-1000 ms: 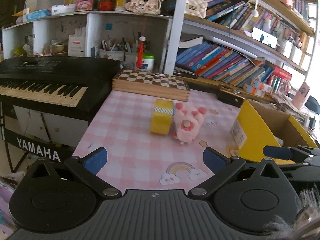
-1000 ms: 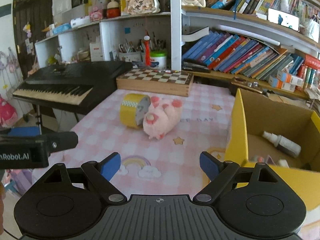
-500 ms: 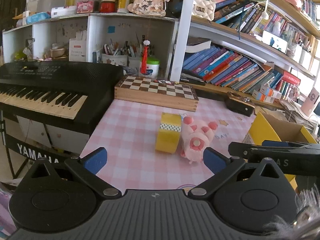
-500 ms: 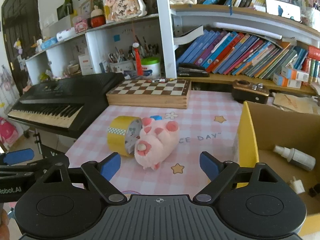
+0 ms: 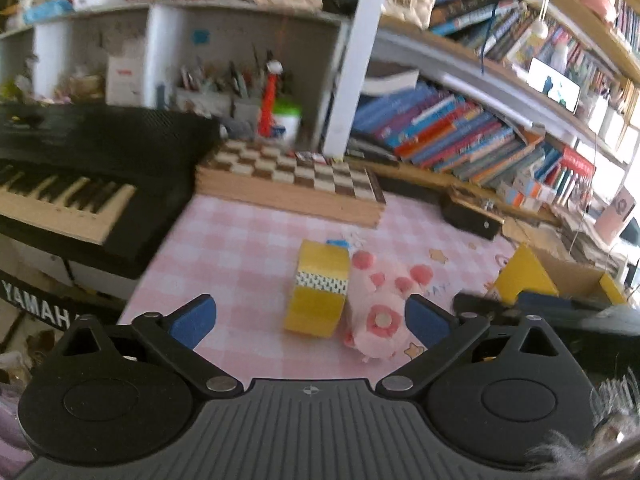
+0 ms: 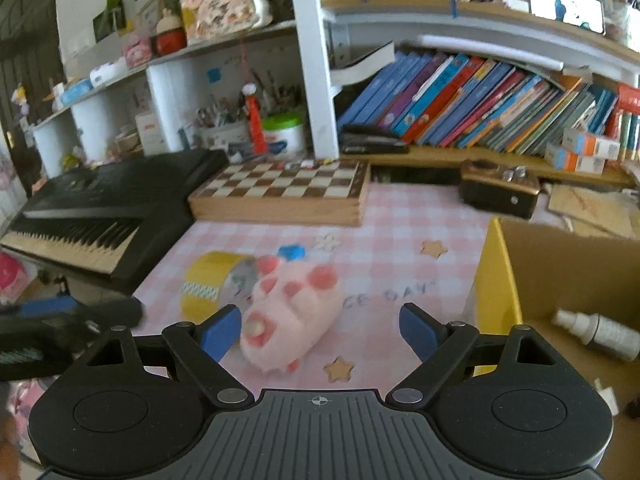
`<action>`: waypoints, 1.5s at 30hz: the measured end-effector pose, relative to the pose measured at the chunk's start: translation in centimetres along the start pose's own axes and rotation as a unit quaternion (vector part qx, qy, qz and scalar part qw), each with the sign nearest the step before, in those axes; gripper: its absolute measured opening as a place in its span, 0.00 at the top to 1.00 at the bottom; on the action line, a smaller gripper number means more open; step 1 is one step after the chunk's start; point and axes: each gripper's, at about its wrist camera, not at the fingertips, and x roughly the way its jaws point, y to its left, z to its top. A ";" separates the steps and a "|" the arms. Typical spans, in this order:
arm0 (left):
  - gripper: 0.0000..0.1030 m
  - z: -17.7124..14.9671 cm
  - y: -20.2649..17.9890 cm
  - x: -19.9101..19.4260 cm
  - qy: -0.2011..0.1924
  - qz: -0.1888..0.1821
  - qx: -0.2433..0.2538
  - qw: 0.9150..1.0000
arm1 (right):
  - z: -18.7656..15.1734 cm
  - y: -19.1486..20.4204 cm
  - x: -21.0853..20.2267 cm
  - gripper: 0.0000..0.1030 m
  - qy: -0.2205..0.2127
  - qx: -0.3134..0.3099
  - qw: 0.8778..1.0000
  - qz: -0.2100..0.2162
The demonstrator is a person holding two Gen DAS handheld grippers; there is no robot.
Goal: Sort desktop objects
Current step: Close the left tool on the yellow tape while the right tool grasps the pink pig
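Observation:
A yellow tape roll [image 5: 318, 288] stands on edge on the pink checked table mat [image 5: 240, 248], touching a pink plush pig [image 5: 378, 312] to its right. Both lie just ahead of my left gripper [image 5: 310, 318], which is open with nothing between its blue fingers. In the right wrist view the pink plush pig [image 6: 292, 312] lies just ahead of the right gripper [image 6: 320, 330], also open and holding nothing, with the tape roll [image 6: 214, 284] behind its left finger. The left gripper's tip shows as a dark bar [image 6: 68, 316] at the left.
A yellow cardboard box [image 6: 504, 304] at the right holds a white spray bottle [image 6: 596, 334]. A chessboard box [image 6: 280, 192] and a small dark radio [image 6: 500, 192] stand at the back. A black keyboard [image 5: 72, 184] borders the mat's left edge. Bookshelves rise behind.
Both grippers have shifted across the table so the tape roll and pig now sit closer and more central between the fingers. Both stayed open.

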 end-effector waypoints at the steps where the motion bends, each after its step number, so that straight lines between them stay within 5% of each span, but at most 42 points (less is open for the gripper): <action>1: 0.03 0.1 -0.1 0.9 0.005 -0.001 0.003 1.000 | 0.3 -0.3 0.1 0.15 -0.002 0.001 1.000 -0.001; 11: 0.22 1.3 -0.9 7.4 0.029 -0.005 0.032 0.999 | 2.0 -1.6 2.4 0.14 0.012 0.026 1.000 0.004; 15: 0.55 0.9 -1.3 9.9 0.057 0.004 0.061 0.996 | 2.3 -1.7 3.4 0.14 0.020 0.031 0.999 0.006; 17: 0.61 0.8 -1.4 10.2 0.063 0.005 0.072 0.995 | 2.4 -1.6 4.0 0.14 0.028 0.031 0.999 0.009; 22: 0.61 0.5 -0.9 8.0 0.057 0.008 0.065 0.996 | 2.4 -1.4 5.5 0.14 0.048 0.043 0.998 0.016; 27: 0.62 0.0 1.1 4.4 0.047 -0.001 -0.017 0.999 | 2.0 -0.8 7.9 0.14 0.085 0.051 0.995 0.027; 37: 0.63 -3.3 3.5 0.0 0.054 -0.042 -0.199 0.978 | 0.5 0.9 12.6 0.14 0.144 0.027 0.989 0.034; 39: 0.63 -3.2 3.4 -0.6 0.046 -0.038 -0.201 0.978 | 0.2 1.0 13.0 0.17 0.150 0.020 0.988 0.040; 41: 0.63 -3.0 3.1 -1.2 0.038 -0.034 -0.192 0.980 | 0.1 1.2 13.2 0.33 0.153 0.015 0.986 0.059; 45: 0.63 -2.7 2.4 -2.9 0.024 -0.030 -0.164 0.986 | 0.0 1.3 12.2 0.41 0.150 0.003 0.986 0.072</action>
